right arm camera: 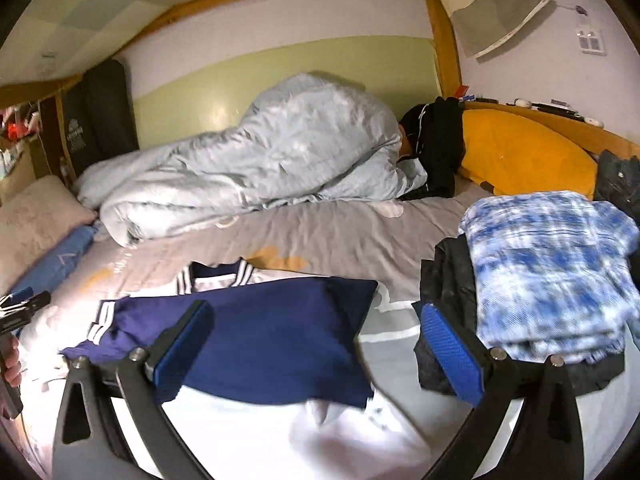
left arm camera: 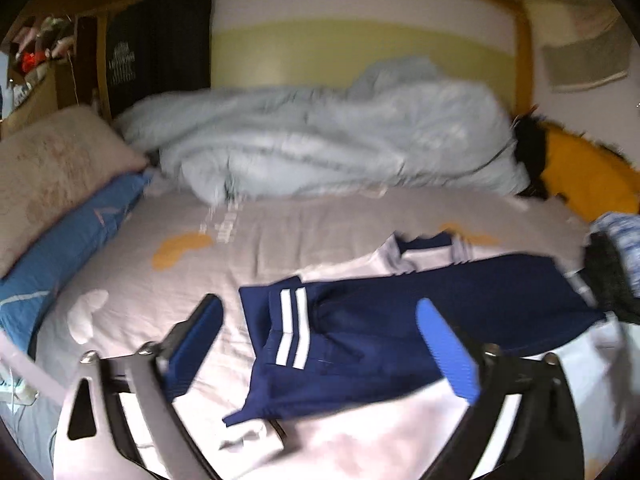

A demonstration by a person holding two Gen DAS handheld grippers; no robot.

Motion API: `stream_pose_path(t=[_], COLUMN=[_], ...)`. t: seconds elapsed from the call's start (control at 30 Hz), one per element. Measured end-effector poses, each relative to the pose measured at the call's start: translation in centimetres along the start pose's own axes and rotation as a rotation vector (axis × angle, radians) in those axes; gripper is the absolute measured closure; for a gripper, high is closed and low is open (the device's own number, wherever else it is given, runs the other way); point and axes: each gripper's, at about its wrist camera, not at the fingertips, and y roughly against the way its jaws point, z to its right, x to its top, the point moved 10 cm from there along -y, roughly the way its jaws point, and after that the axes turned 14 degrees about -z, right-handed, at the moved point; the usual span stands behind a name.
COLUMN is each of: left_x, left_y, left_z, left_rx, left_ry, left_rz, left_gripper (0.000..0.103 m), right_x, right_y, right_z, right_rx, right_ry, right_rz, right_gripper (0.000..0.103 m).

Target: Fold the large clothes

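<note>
Across the grey bedsheet (right arm camera: pixel 320 236) that fills both views we see, against the far wall, a crumpled pale blue duvet (right arm camera: pixel 256 164), its length running along the wall. Right of it lies a yellow pillow (right arm camera: pixel 524 152) with a black garment (right arm camera: pixel 436 148) heaped at its near end, and at the left edge we make out a beige pillow (left arm camera: pixel 52 176) above a blue one (left arm camera: pixel 68 252). Nearer to us lies the navy-and-white garment (left arm camera: pixel 360 332), flat on the sheet in front of both grippers. Its folded navy part stretches crosswise, long axis running left to right, with the white-striped cuff (left arm camera: pixel 292 328) at its left end and the striped collar (right arm camera: pixel 216 274) pointing toward the duvet; white fabric of the same garment spreads beneath it toward us. On the right of the right wrist view we find a stack of folded clothes, a blue-and-white plaid piece (right arm camera: pixel 552 272) on top of a dark one (right arm camera: pixel 448 320). Our left gripper (left arm camera: pixel 320 344) hangs over the navy part with its blue fingers (left arm camera: pixel 444 344) spread wide and nothing between them. Our right gripper (right arm camera: pixel 316 348) likewise stands wide apart, gripping nothing, above the navy fold.
</note>
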Motion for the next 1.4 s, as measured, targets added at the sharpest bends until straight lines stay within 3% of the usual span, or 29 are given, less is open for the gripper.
stream_pose_path(t=[0.17, 0.33, 0.47, 0.63, 0.8, 1.07, 1.27, 1.4], left_x=[-0.5, -1.1, -2.2, -4.2, -5.9, -8.8, -12.8, -17.1], left_y=[7.2, 12.7, 15.3, 16.5, 15.2, 10.5, 6.9, 3.2], left_z=[1.8, 3.2, 4.4, 5.8, 7.0, 7.6, 8.3, 8.8], left_rx=[-0.063, -0.060, -0.075, -0.079, -0.072, -0.071, -0.052, -0.050], left_ry=[-0.006, -0.024, -0.028, -0.054, -0.089, -0.110, -0.238, -0.264], left_rz=[0.081, 0.162, 0.197, 0.220, 0.199, 0.076, -0.015, -0.154], left_gripper=[0.000, 0.000, 0.000, 0.000, 0.000, 0.000, 0.000, 0.000], right_x=[-0.6, -1.1, -1.6, -3.4, -6.1, -7.9, -10.3, -13.8], right_y=[4.9, 9.1, 11.8, 12.5, 11.0, 6.8, 2.3, -0.1], right_z=[-1.3, -2.6, -3.9, -4.6, -5.0, -4.7, -4.7, -3.7], right_rx=[-0.004, -0.004, 0.021, -0.008, -0.024, -0.053, -0.091, -0.176], right_ry=[0.025, 0.057, 0.084, 0.114, 0.147, 0.237, 0.315, 0.358], right_rz=[0.082, 0.138, 0.161, 0.153, 0.110, 0.000, -0.120, -0.184], right_gripper=[0.000, 0.000, 0.000, 0.000, 0.000, 0.000, 0.000, 0.000])
